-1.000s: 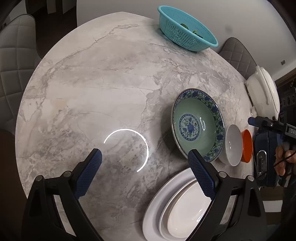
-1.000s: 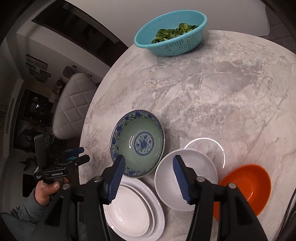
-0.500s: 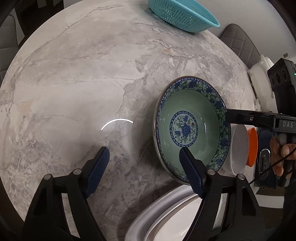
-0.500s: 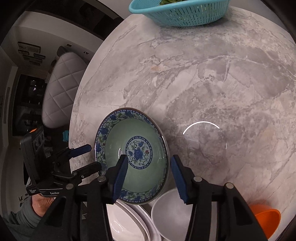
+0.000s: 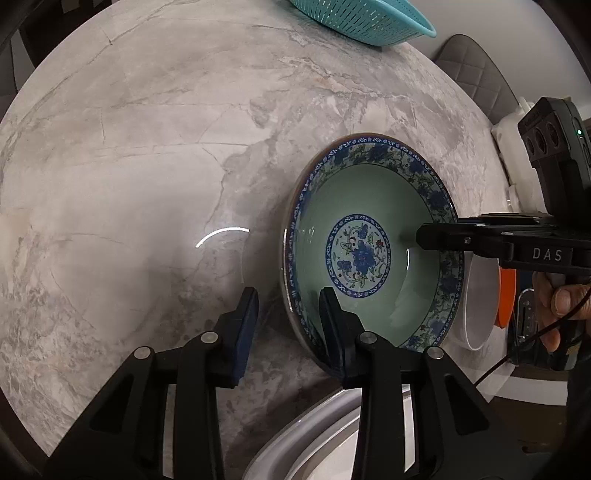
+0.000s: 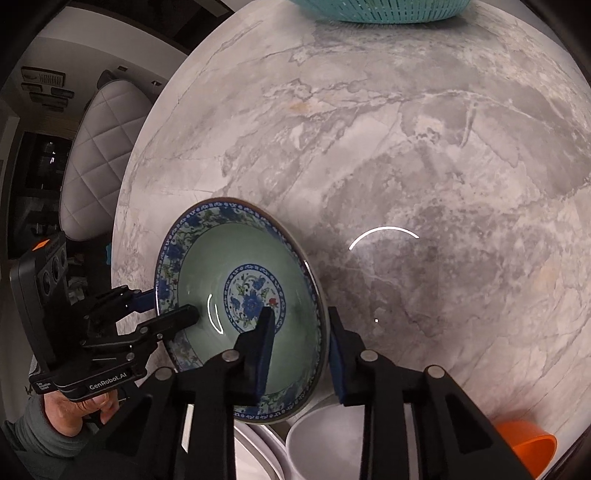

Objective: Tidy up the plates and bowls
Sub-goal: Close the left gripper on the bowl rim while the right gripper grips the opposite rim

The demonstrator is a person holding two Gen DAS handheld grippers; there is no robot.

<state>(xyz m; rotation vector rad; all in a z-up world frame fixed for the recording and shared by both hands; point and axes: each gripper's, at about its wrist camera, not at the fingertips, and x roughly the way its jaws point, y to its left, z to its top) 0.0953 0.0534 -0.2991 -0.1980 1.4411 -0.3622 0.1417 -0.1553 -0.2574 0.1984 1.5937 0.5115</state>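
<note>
Two grippers are straddling opposite edges of the blue-and-green patterned bowl sitting on the marble table.

Left gripper is showing one finger inside the bowl and one outside its near rim; jaws have just been closing, but honestly can't tell if the pads are pressing the rim. Same deal for the right gripper: rim is sitting between its fingers, jaws narrowing, contact unclear. Only the right view is showing the hand in a grey sleeve gripping the left tool, plus the quilted chair. Left view is catching the other hand. White bowl and orange bowl are sitting empty just beside the patterned one, stacked white plates close by. Teal colander is way across the table, contents not visible.
</note>
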